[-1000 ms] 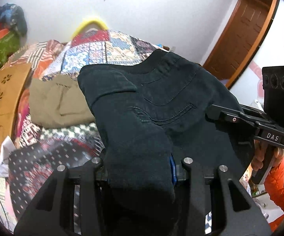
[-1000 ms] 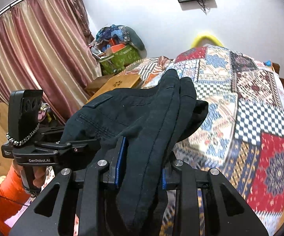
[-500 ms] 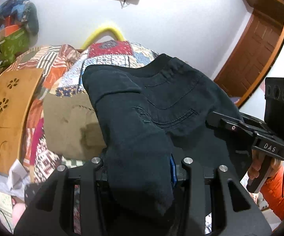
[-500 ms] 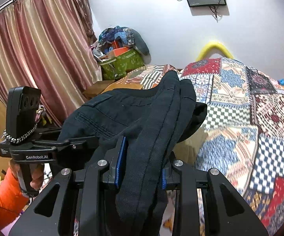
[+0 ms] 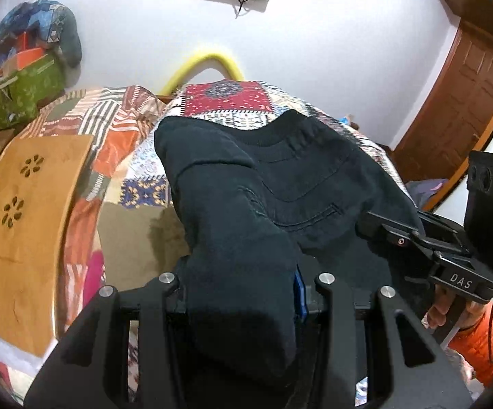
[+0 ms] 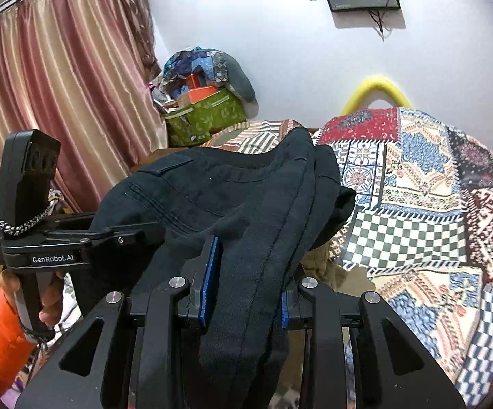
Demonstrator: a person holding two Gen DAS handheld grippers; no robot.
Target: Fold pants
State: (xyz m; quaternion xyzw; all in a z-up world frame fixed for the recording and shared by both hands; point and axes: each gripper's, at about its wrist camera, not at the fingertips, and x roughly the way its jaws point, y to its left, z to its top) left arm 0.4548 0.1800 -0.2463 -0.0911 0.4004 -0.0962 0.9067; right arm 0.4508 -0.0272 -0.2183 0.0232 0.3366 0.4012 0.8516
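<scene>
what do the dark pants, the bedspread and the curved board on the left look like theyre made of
Dark pants: thick matte woven cloth, probably denim or heavy cotton; topstitched seams and pocket lines show. Bedspread: printed cotton-like patchwork, dull, lightly creased. Curved board: smooth light wood, perhaps bamboo or plywood, with faint grain and flower-shaped cutouts.

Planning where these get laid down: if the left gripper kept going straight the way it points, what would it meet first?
Probably the tan folded garment on the patchwork quilt, just past the black pants the left gripper clamps; depth is unclear.
</scene>
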